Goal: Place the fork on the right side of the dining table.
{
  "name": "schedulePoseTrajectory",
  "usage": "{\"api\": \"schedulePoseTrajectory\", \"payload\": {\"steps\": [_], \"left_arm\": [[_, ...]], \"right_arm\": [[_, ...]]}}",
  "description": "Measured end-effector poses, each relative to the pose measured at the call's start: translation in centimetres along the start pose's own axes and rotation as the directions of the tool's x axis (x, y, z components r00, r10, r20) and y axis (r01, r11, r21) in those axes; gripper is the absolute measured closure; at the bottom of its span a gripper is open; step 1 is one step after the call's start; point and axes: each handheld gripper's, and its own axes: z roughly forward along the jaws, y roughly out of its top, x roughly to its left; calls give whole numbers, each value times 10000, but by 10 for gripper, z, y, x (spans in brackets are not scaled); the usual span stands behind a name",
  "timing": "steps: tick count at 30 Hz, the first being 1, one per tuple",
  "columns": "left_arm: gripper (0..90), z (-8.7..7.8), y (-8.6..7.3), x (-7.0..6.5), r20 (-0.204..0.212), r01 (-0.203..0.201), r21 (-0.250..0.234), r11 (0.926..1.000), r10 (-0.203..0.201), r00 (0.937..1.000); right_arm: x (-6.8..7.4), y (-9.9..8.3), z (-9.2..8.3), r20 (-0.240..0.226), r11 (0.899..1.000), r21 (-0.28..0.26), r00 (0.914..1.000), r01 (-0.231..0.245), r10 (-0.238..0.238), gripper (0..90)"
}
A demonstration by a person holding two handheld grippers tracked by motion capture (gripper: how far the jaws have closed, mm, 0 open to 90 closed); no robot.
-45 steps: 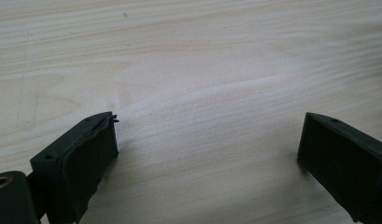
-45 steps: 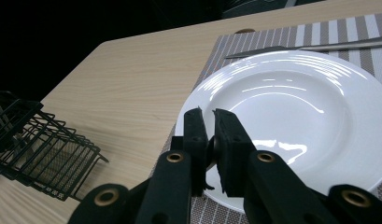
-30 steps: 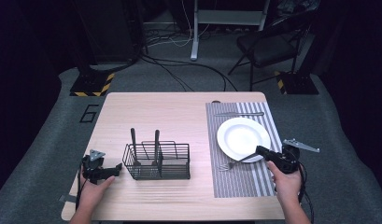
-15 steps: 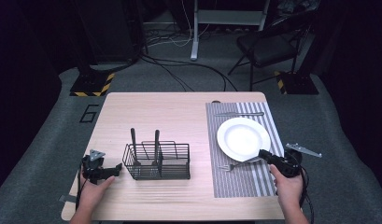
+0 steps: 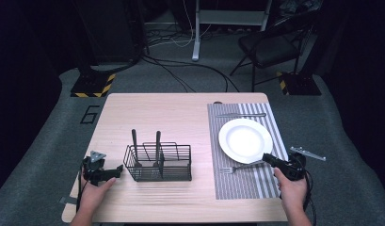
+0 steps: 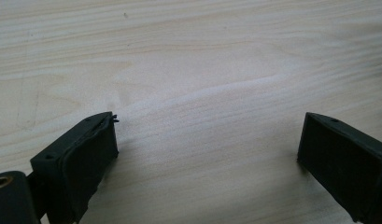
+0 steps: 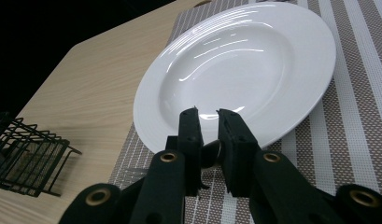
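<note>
A silver fork (image 5: 237, 167) lies flat on the striped placemat (image 5: 218, 186), just in front of the white plate (image 5: 245, 140). My right gripper (image 5: 266, 158) points at the fork's handle end. In the right gripper view its jaws (image 7: 208, 114) stand a narrow gap apart, with the shiny handle tip (image 7: 210, 156) low between them and the plate (image 7: 254, 60) beyond. My left gripper (image 5: 117, 169) rests on the table left of the black wire caddy (image 5: 158, 162). It is wide open (image 6: 207, 140) over bare wood.
Two dark-handled utensils (image 5: 157, 141) stand upright in the caddy. A knife (image 5: 240, 114) lies across the far end of the placemat. The wooden table (image 5: 148, 113) is bare behind the caddy. A folding chair (image 5: 270, 47) and cables are on the floor beyond.
My right gripper has drawn back slightly toward the right front edge while the fork stayed put on the placemat. The left gripper has not moved.
</note>
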Motion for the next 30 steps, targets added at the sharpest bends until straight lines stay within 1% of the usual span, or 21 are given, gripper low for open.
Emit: {"api": "schedulePoseTrajectory", "payload": {"steps": [1, 3, 4, 7, 8, 9, 10, 12, 15, 18, 20, 24, 27, 28, 29, 30], "left_arm": [[46, 0, 0, 0, 0, -7, 0, 10000, 7, 10000], [46, 0, 0, 0, -1, -3, 1, 10000, 3, 10000], [46, 0, 0, 0, -1, -5, -3, 10000, 5, 10000], [47, 0, 0, 0, 5, 10, 11, 10000, -10, 10000], [47, 0, 0, 0, -1, -9, 0, 10000, 9, 10000], [47, 0, 0, 0, -1, -2, -2, 10000, 2, 10000], [46, 0, 0, 0, 2, 16, 10, 10000, -16, 10000], [46, 0, 0, 0, 0, 15, 12, 10000, -15, 10000], [46, 0, 0, 0, 1, 16, 11, 10000, -16, 10000], [46, 0, 0, 0, 0, 14, 10, 10000, -14, 10000], [46, 0, 0, 0, 2, 12, 10, 10000, -12, 10000], [46, 0, 0, 0, 1, 12, 11, 10000, -12, 10000], [46, 0, 0, 0, 1, 15, 12, 10000, -15, 10000], [46, 0, 0, 0, 1, 14, 11, 10000, -14, 10000], [47, 0, 0, 0, -3, 1, 2, 10000, -1, 10000], [47, 0, 0, 0, 2, 10, 14, 10000, -10, 10000]], "right_arm": [[-1, -1, 0, -3, 10000, 34, 10000, -83, 83, 790], [-3, -2, 0, 22, 10000, 24, 10000, -71, 71, 787], [-3, -2, 0, 2, 9998, 41, 9998, -183, 183, 787], [-6, -3, 1, -107, 9999, -17, 9998, -158, 158, 788], [-7, -4, 1, -158, 9996, -32, 9995, -280, 280, 788], [-8, -4, 1, -159, 9998, -74, 9997, -206, 205, 788], [-8, -5, 1, -179, 9994, -44, 9992, -354, 353, 789], [-11, -6, 1, -277, 9993, -97, 9989, -369, 367, 791], [-14, -9, 0, -505, 9971, -106, 9959, -759, 752, 795], [-19, -11, 0, -611, 9953, -85, 9936, -960, 953, 795], [-21, -13, 1, -651, 9930, -55, 9910, -1176, 1170, 794], [-28, -16, 2, -695, 9898, -15, 9875, -1421, 1417, 791], [-31, -17, 3, -631, 9840, 88, 9820, -1781, 1783, 787], [-33, -17, 4, -655, 9850, 60, 9828, -1727, 1727, 786], [-33, -17, 4, -613, 9835, 102, 9816, -1806, 1809, 785], [-34, -18, 4, -641, 9849, 100, 9828, -1728, 1731, 784]]}}
